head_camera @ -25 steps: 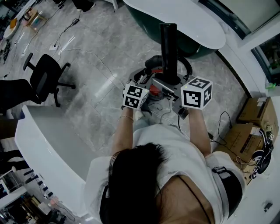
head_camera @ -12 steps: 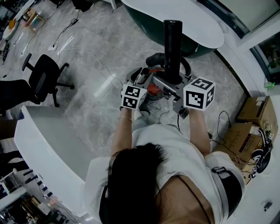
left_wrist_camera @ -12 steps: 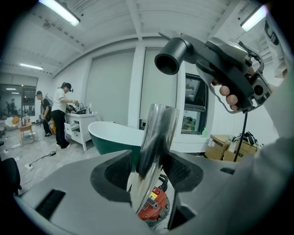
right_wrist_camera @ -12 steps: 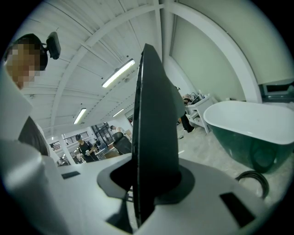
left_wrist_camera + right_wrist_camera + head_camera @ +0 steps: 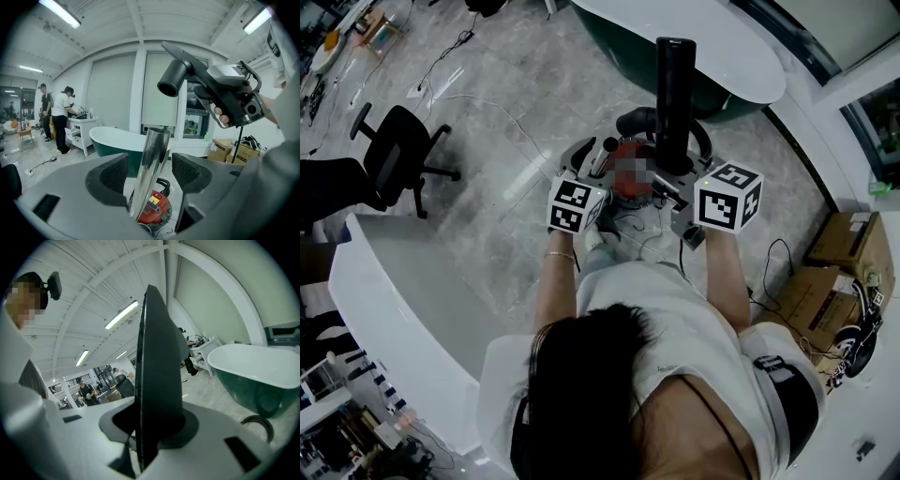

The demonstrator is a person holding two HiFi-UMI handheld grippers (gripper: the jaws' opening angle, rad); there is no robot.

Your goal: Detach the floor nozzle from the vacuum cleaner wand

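Left gripper (image 5: 149, 171): I see jaws just opened wide, wand (image 5: 152, 159) between, untouched.
Right gripper (image 5: 154, 427): clamps nozzle (image 5: 159, 371) (rising to 12 o'clock).

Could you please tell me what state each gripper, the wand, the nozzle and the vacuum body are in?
left gripper: open; its fingers have just been opening and stand clear of the wand between them
right gripper: shut on the floor nozzle
floor nozzle: detached from the wand, held aloft
wand: leaning slightly, top end bare
vacuum body: on the floor

Mirror-bright smooth metal wand (image 5: 151, 171); matt black plastic tube (image 5: 159, 371).
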